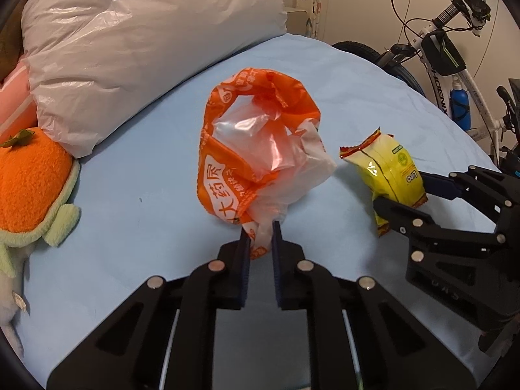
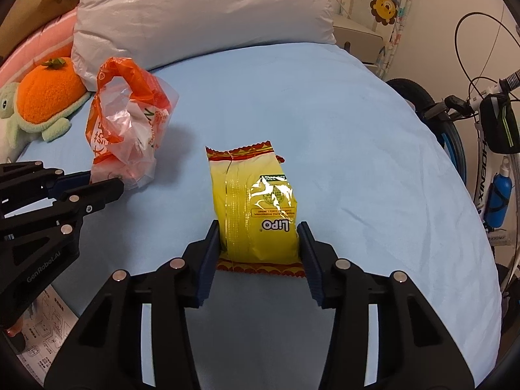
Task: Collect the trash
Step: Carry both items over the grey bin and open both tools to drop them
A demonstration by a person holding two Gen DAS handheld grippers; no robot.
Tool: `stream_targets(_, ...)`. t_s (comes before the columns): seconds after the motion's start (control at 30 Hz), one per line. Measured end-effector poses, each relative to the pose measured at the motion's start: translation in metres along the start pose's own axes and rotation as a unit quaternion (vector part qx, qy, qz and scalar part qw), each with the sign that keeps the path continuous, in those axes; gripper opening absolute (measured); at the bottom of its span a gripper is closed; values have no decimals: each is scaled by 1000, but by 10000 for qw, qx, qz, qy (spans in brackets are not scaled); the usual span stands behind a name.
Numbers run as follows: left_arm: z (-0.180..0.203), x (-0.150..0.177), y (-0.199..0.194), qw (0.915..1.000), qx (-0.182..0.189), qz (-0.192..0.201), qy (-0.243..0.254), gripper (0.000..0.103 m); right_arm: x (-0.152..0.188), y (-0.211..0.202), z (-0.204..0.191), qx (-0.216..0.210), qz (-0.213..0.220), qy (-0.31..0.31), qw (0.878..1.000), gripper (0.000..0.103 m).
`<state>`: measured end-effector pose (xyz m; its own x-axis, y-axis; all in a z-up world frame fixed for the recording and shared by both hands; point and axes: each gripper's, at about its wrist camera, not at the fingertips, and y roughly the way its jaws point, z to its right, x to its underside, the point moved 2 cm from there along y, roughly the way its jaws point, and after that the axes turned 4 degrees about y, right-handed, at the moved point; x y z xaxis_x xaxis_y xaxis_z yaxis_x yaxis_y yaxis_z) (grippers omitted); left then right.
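Note:
An orange and clear plastic bag [image 1: 256, 152] stands crumpled in the middle of the light blue bed [image 1: 146, 214]. My left gripper [image 1: 261, 230] is shut on the bag's lower edge, which is pinched between its fingertips. To its right lies a yellow Lipo snack packet [image 2: 256, 208] with red zigzag ends. My right gripper [image 2: 258, 232] is shut on that packet, both pads pressed against its sides. In the right wrist view the left gripper [image 2: 107, 180] shows at the left edge against the orange bag [image 2: 130, 130]. In the left wrist view the right gripper [image 1: 406, 191] holds the packet [image 1: 390, 175].
A large white pillow in plastic [image 1: 136, 42] lies at the head of the bed. An orange plush turtle [image 1: 32, 188] sits at the left. A white bicycle [image 1: 455, 65] stands beyond the bed's right edge. A printed leaflet [image 2: 48, 334] lies at the lower left.

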<state>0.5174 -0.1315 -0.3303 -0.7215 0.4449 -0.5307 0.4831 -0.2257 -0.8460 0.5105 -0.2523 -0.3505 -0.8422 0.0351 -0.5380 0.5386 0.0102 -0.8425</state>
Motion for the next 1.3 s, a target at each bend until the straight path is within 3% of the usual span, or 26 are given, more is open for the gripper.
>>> stream_targets(0.27, 7, 3, -47, 9998, 43, 183, -86, 12, -1, -32, -2, -184, 148, 111, 9997, 42)
stream_targets(0.47, 7, 27, -100, 9991, -63, 341, -259, 12, 10, -77, -10, -351, 380, 59, 9986, 42)
stream_targets(0.73, 15, 86, -185, 9966, -324, 385, -652, 12, 43, -149, -31, -614, 614, -125, 9961, 42)
stream_targets(0.97, 35, 144, -279, 9926, -550, 473, -976, 12, 98, -230, -64, -944, 552, -528, 9926, 42)
stream_targets(1.3, 44, 236, -410, 9764, -1168, 786, -1637, 12, 178, -354, -124, -1510, 791, -1334, 9763, 42)
